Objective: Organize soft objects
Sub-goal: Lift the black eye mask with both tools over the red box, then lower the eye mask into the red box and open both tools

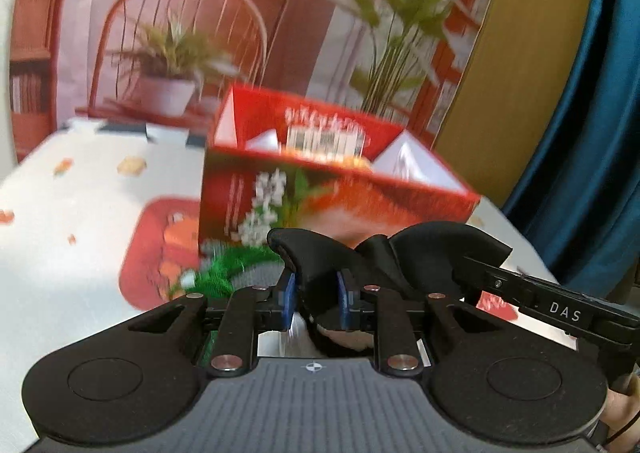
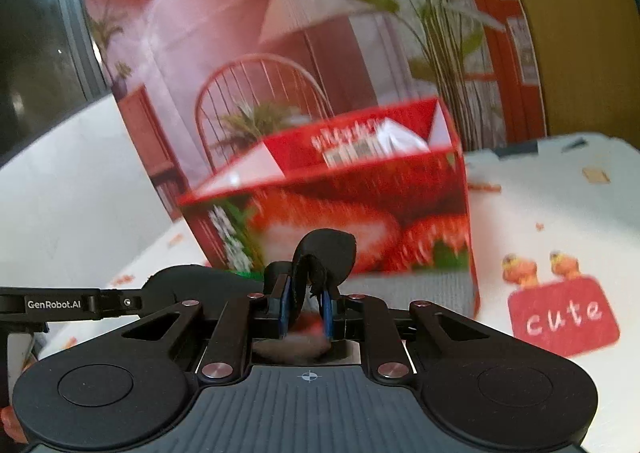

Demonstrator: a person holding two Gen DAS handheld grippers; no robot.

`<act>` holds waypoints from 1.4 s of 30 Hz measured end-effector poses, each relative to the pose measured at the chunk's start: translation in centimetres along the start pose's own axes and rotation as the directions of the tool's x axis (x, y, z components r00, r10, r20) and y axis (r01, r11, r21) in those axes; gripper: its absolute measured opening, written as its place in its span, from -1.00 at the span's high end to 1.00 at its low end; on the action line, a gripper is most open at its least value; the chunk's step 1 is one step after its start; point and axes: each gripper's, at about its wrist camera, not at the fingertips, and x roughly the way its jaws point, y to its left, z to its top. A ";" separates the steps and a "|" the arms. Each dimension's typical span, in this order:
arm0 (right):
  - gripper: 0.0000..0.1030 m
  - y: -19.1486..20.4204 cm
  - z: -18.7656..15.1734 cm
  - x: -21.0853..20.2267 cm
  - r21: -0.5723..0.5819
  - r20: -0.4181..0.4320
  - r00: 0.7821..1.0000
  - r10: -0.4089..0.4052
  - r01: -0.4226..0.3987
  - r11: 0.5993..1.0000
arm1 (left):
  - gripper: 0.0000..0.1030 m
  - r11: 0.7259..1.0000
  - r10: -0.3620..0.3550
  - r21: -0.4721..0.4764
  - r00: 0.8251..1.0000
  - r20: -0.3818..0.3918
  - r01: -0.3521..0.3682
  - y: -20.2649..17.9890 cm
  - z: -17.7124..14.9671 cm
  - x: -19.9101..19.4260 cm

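A black soft cloth piece (image 1: 432, 249) hangs stretched between both grippers, above the table. In the left wrist view my left gripper (image 1: 316, 293) is shut on one folded end of it, blue pads pressing the fabric. The right gripper's finger (image 1: 560, 309) reaches in from the right onto the other end. In the right wrist view my right gripper (image 2: 306, 305) is shut on a bunched end of the black cloth (image 2: 332, 249), and the left gripper's finger (image 2: 60, 304) enters from the left. Just ahead stands an open red strawberry-print box (image 1: 320, 205) (image 2: 340, 213) with white flaps inside.
The table wears a white cloth (image 1: 80, 253) with red cartoon patches (image 2: 564, 317). Something grey and knitted (image 2: 424, 293) lies at the box's foot. A printed room backdrop (image 1: 200, 13) stands behind the box, and a blue curtain (image 1: 592, 133) hangs at the right.
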 end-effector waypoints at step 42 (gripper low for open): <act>0.64 -2.6 12.2 17.3 -0.099 -0.084 0.984 -0.158 0.149 0.984 | 0.52 0.958 0.184 0.232 0.982 -0.042 -0.169 -2.5 13.7 16.0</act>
